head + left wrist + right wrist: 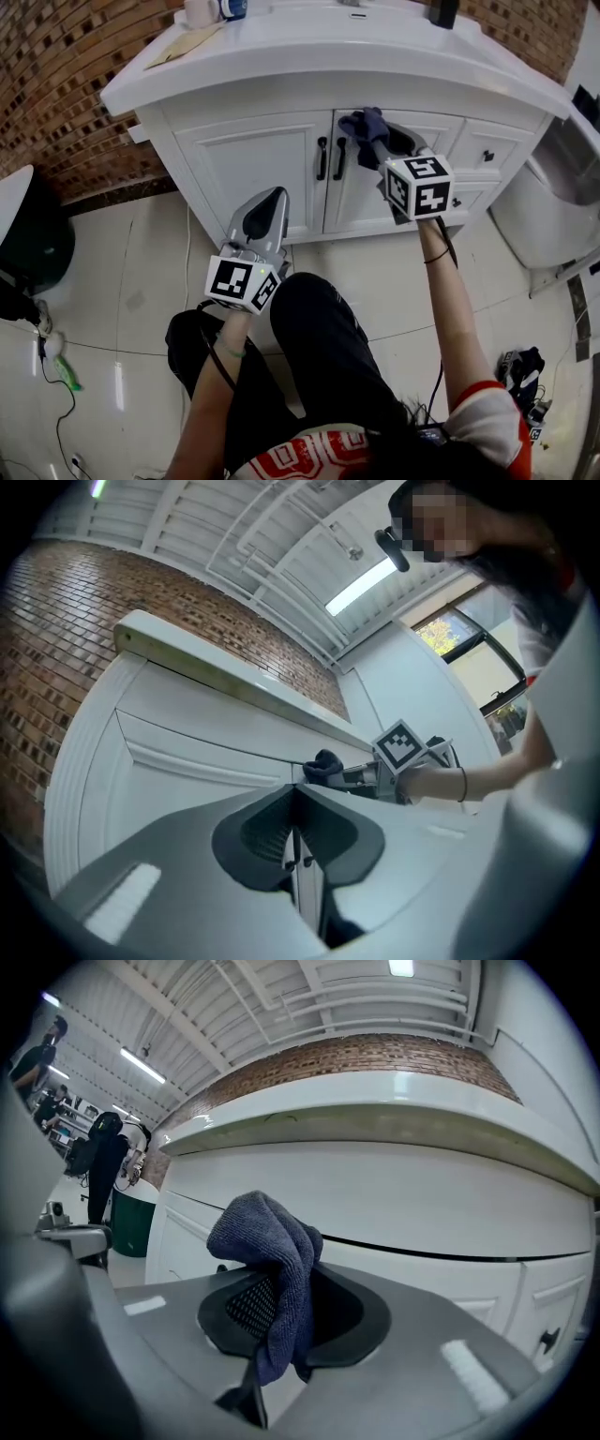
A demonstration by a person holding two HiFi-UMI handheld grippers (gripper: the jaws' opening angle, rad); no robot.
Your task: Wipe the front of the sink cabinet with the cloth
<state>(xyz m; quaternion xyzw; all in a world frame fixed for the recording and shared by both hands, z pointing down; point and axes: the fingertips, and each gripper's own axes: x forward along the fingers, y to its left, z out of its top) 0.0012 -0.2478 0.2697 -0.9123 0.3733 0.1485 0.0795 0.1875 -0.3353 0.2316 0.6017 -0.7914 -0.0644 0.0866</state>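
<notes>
1. Right claw (281,1309) clenches my cloth (270,1241) at the sink cabinet (251,161) front, toward one o'clock.
2. Dark blue, bunched, it hangs lengthwise twelve to six.
3. Left claw (300,838) is closed, empty.

A dark blue cloth (366,124), bunched and drooping, hangs high on the white sink cabinet (262,169) front, just right of its black handles (340,157).

Bathroom set under a strip-lit hall roof (281,1002): sink cabinet (253,159) is standing at 12 o'clock against a brick-tile wall (56,75), toilet (548,202) at 3 o'clock.
</notes>
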